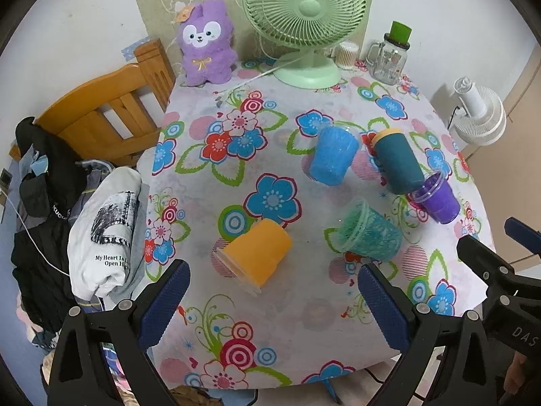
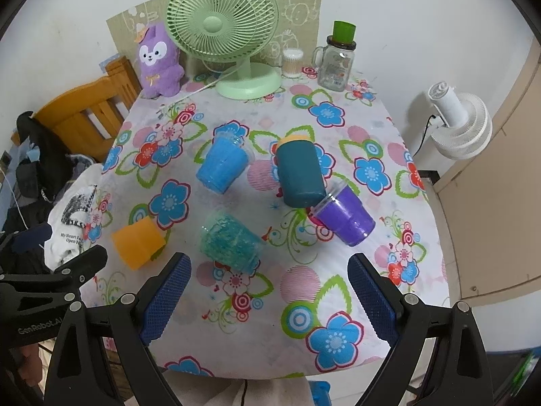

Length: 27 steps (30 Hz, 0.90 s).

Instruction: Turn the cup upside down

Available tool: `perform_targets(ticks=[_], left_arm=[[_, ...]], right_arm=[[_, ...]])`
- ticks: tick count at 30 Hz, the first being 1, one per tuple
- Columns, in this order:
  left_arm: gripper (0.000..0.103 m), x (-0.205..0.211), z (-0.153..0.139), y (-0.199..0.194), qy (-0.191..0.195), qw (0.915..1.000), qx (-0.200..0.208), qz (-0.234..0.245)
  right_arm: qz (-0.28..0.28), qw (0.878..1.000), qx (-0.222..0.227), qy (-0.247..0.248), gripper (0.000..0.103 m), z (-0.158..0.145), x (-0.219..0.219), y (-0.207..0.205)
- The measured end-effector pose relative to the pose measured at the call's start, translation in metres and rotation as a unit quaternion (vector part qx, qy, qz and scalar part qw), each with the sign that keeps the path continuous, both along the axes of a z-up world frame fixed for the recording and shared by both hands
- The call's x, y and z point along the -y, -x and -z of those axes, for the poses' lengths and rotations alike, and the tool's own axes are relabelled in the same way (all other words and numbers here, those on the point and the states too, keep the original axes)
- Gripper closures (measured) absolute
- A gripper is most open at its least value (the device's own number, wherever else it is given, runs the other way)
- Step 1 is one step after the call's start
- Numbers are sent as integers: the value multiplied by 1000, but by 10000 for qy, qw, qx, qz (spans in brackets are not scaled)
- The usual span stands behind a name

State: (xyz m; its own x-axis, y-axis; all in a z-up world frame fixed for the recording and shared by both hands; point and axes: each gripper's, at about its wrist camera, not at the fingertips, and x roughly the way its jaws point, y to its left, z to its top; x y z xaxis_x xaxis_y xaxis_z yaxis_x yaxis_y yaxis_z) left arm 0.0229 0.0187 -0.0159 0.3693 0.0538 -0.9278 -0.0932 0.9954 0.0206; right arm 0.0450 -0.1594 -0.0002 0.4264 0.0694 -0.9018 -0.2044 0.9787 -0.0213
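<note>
So there's a table with a floral plastic tablecloth (image 1: 304, 324) and five cups on it, none of them gripped. The orange plastic cup (image 1: 256, 252) is lying on its side toward the near left part of the table, mouth facing the near edge. The clear cup with green glittery filling (image 1: 370, 231) is tipped on its side around the middle, a bit toward the near edge. The blue glittery cup (image 1: 331, 155) sits further back, looks like it's bottom-up with its clear rim on the cloth, but with the fisheye I can't swear to it. Beside it on the right is the dark teal cup with a yellow rim (image 1: 399, 162), leaning over, and the purple cup with a clear rim (image 1: 438, 198) is touching it, nearer the right edge.

Left gripper (image 1: 274, 299) hangs over the near edge, blue-padded jaws spread wide, nothing between them, orange cup just ahead. Right gripper (image 2: 268, 292) same deal: wide apart, holding nothing, green glitter cup just past its left finger.

Along the far edge: a mint green desk fan (image 1: 306, 23), a purple plush bunny (image 1: 206, 47), a glass mug jar with a green lid (image 1: 392, 55), and a small tub of cotton swabs (image 1: 345, 54). Wooden chair (image 1: 111, 115) off the left edge with clothes piled on it.
</note>
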Motion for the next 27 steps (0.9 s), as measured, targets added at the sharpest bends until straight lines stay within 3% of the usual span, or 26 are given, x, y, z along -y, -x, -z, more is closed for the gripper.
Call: perform_targets(ticks=[13, 27], left_arm=[[2, -14, 51, -39, -172, 9974, -497, 491], [2, -17, 116, -59, -477, 9861, -1048, 1194]], right_arm=[[283, 9990, -351, 19, 8, 43, -12, -28], [398, 9954, -862, 123, 8, 97, -28, -44]])
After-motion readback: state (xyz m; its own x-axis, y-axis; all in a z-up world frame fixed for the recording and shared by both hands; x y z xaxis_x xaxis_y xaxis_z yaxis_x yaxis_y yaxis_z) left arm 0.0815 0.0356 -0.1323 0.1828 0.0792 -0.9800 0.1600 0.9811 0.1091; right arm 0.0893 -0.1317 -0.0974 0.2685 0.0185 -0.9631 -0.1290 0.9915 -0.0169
